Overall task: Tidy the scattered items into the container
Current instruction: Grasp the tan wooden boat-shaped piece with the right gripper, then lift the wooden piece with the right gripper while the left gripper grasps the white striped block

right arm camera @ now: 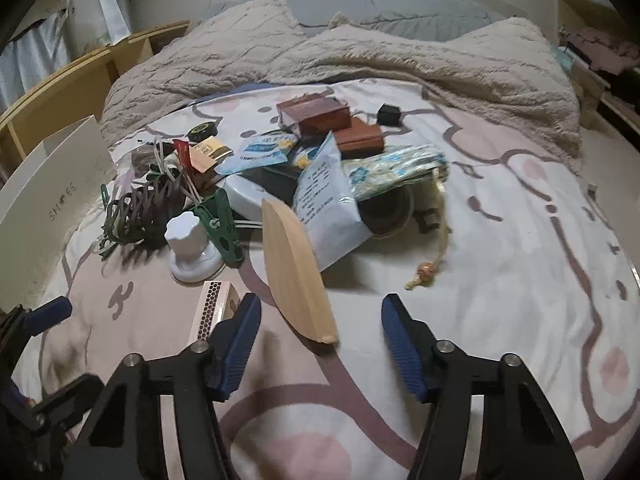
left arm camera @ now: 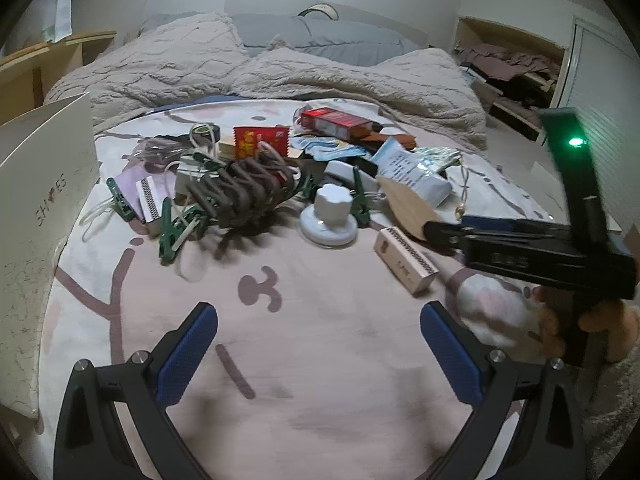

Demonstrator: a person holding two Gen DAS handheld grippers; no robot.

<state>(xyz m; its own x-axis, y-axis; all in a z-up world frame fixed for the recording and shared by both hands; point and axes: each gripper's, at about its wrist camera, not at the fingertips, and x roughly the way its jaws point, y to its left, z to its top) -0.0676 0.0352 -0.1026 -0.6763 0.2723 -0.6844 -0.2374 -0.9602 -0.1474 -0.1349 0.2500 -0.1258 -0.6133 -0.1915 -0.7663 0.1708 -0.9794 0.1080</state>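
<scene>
Bed [right arm camera: 500, 240] covered with scattered clutter; white box [left arm camera: 36, 216] stands at its left edge. Left claw [left arm camera: 318, 354] gapes empty. Right claw [right arm camera: 318, 346], jaws apart, straddles a wooden paddle [right arm camera: 296, 272] without touching it.

A bedroom in a home. A bed [left arm camera: 320, 360] fills both views, spread with a pink patterned sheet [right arm camera: 500, 240]; a fluffy beige blanket [left arm camera: 200, 64] is pushed back toward grey pillows [left arm camera: 320, 36] at a pale headboard [left arm camera: 260, 4]. Small household clutter [left arm camera: 280, 176] lies heaped on the sheet. A wooden shelf [right arm camera: 80, 76] stands to the left of the bed, and an open closet [left arm camera: 516, 60] with piled clothes lies to the right. A white box [left arm camera: 40, 216] marked "SHOES" stands at the bed's left edge.
</scene>
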